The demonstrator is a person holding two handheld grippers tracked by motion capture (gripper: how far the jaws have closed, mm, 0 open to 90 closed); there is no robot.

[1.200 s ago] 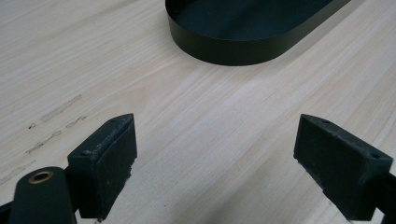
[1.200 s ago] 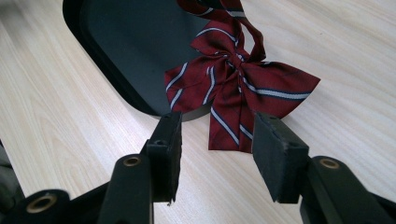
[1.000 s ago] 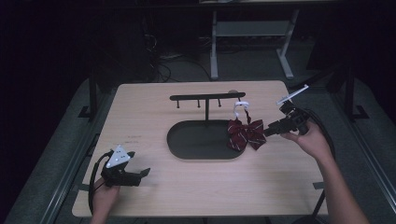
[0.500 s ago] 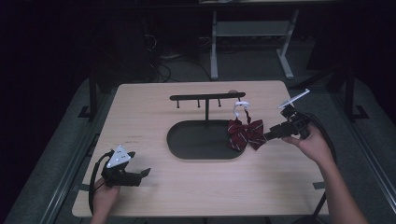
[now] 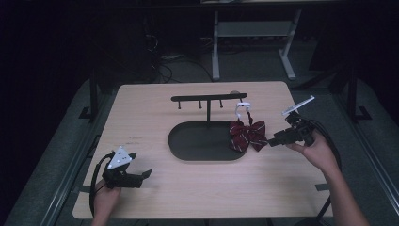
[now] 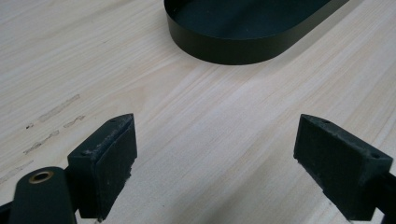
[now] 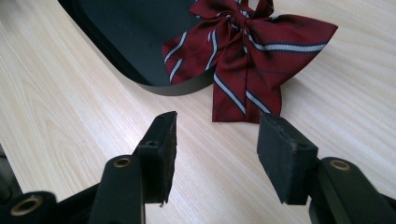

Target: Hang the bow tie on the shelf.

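**Maroon bow tie lying free as the right claw backs away**

Maroon cloth with pale stripes — the bow tie (image 5: pixel 248 133) — is lying at the right end of the black oval tray (image 5: pixel 188 143), part of it draped over the tray's rim and its tails spilling onto the wooden counter (image 5: pixel 141 108). In the right gripper view the bow tie (image 7: pixel 243 51) is sitting just ahead of the jaws, which are standing apart with nothing between them. A white loop at its top is rising toward the end of the black hanger bar (image 5: pixel 208 98); whether it is actually hooked over the bar is hard to tell from the high view.

Compared with a second ago, the right claw (image 5: pixel 271 141) is sitting a little farther from the cloth and slightly lower, while the tie itself is staying where it was — so the release looks finished and the hand is withdrawing. That suggests the placing step is done, or nearly so.

The left claw (image 5: pixel 147 174) is resting near the counter's front left corner, unmoved, its jaws wide open over bare wood, well apart from the tray (image 6: pixel 243 42).
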